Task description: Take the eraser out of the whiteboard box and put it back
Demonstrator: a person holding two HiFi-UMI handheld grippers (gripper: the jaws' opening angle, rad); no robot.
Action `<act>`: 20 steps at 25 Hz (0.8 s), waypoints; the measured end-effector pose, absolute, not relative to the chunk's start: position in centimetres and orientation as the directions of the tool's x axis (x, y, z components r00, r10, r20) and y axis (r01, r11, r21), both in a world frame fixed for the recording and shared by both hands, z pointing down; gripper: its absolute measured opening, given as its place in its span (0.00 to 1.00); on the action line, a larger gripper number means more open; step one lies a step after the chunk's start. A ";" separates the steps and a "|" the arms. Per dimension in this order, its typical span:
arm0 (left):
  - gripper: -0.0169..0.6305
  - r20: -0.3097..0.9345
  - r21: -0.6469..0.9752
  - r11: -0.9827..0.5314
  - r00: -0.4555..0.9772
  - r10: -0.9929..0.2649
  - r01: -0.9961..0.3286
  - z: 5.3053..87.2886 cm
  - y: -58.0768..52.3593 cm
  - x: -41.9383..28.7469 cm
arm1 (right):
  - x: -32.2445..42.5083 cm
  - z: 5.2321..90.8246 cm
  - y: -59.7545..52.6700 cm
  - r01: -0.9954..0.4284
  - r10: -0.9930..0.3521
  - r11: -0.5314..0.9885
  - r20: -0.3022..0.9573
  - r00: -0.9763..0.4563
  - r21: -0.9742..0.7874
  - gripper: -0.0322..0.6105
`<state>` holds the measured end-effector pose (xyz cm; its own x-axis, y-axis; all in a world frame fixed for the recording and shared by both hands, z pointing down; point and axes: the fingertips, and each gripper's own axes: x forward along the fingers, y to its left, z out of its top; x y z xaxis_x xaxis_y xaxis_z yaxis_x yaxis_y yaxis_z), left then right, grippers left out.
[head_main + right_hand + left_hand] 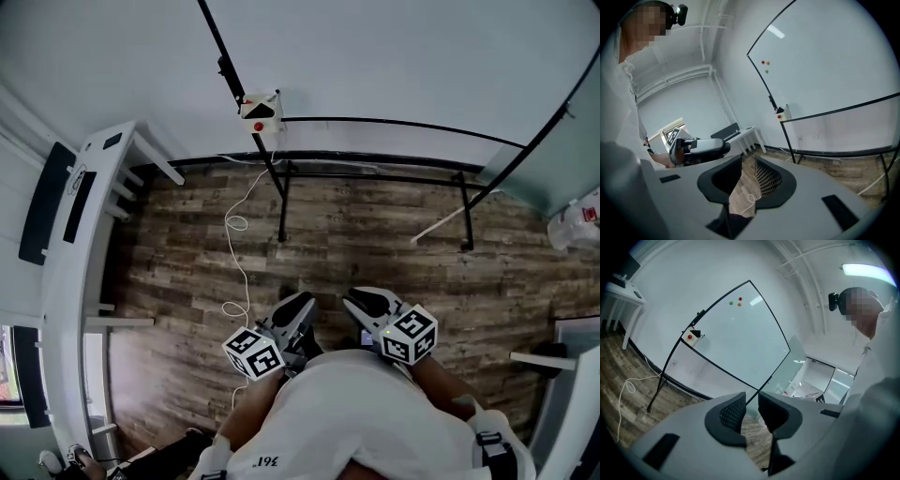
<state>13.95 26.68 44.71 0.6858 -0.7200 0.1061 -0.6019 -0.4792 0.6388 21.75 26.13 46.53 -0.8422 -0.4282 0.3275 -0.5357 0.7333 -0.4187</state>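
A small white whiteboard box with a red dot hangs on the whiteboard's frame, far ahead of me. A dark eraser sits in it. The left gripper view shows the box well beyond the jaws, and in the right gripper view the box is just as distant. Both grippers are held close to my body over the wooden floor. My left gripper is open with nothing between its pads. My right gripper also stands a little apart and empty, pads bare.
A whiteboard on a black stand carries three small magnets. A white desk runs along the left. A white cable trails over the floor. A white bag lies at the right.
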 end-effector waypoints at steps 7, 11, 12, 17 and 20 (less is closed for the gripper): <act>0.15 0.094 0.635 -0.512 0.716 -0.692 -0.578 45.1 19.9 9.1 | 16.9 47.0 19.8 -0.550 -0.442 0.726 0.333 -0.833 -0.413 0.19; 0.15 0.095 0.633 -0.525 0.729 -0.678 -0.570 44.6 15.0 5.0 | 12.8 46.5 15.6 -0.553 -0.444 0.725 0.336 -0.831 -0.411 0.19; 0.15 0.098 0.633 -0.527 0.735 -0.671 -0.566 44.4 13.9 4.1 | 11.9 46.4 14.5 -0.559 -0.449 0.719 0.338 -0.827 -0.412 0.19; 0.15 0.105 0.624 -0.554 0.762 -0.639 -0.551 44.0 8.1 -0.4 | 7.4 46.0 9.2 -0.589 -0.472 0.697 0.356 -0.806 -0.409 0.19; 0.15 0.105 0.629 -0.550 0.761 -0.640 -0.549 43.7 5.2 -3.1 | 4.8 46.0 6.4 -0.601 -0.481 0.685 0.363 -0.798 -0.411 0.19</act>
<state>-3.08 5.23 43.74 0.7612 -0.6400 0.1046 -0.5492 -0.5504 0.6289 4.76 6.45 46.02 -0.7979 -0.4812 0.3631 -0.6007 0.6855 -0.4114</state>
